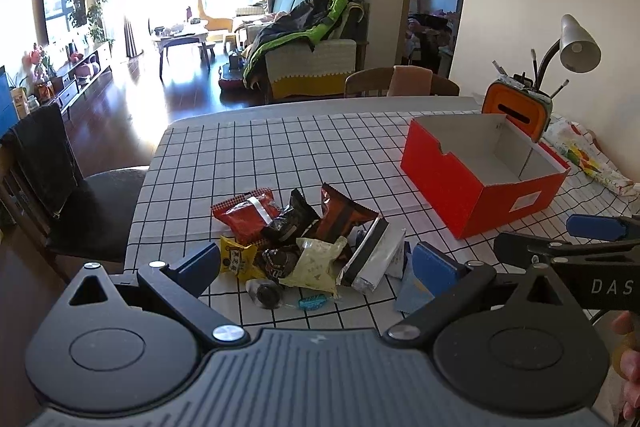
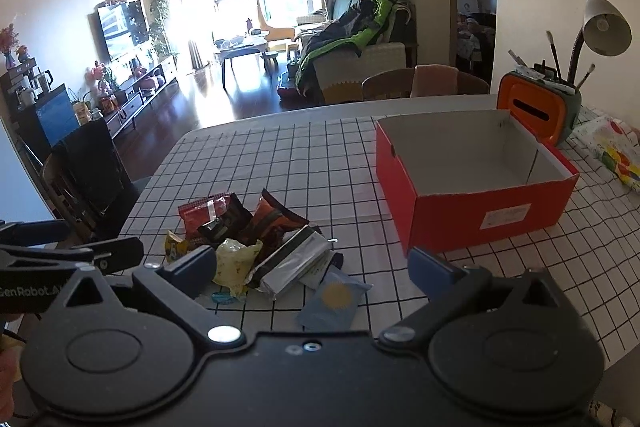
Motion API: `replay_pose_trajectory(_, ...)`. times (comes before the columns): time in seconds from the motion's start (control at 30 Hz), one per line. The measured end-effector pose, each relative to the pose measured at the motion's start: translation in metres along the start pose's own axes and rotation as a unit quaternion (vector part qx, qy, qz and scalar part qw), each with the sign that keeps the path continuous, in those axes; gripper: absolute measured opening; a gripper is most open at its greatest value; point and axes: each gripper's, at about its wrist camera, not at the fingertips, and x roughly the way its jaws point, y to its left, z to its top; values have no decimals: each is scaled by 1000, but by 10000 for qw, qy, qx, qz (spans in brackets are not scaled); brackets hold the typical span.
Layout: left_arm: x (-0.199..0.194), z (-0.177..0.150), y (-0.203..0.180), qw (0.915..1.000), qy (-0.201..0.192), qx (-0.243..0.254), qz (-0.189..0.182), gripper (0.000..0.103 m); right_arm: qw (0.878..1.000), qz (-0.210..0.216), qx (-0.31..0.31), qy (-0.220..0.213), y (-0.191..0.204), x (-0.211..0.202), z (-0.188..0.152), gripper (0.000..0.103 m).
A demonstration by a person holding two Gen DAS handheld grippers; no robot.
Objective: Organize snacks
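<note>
In the left wrist view I had the left gripper (image 1: 316, 263) spread wide and empty at the lower centre of the frame, its blue pads flanking the snack pile (image 1: 304, 247), which lay heaped on the checked tablecloth (image 1: 280, 155) just ahead of the fingertips and between them; I judged the pile was dumped together so each packet could be lifted out in turn. Further right, the red box (image 1: 476, 195) stood open-topped in the right middle of the frame, well apart from the pile, apparently placed to receive the snacks and showing nothing inside. In the right wrist view the right gripper (image 2: 312, 271) was likewise parted and held nothing, hovering over the blue packet (image 2: 334, 301) at the pile's near edge.
</note>
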Motion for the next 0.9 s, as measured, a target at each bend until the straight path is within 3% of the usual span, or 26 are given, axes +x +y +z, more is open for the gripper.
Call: replay_pose_trajectory(0.9,-6,2,-4,9999,-122,96,-63,103,9998,-42,-29,-199,3,-11,3,102)
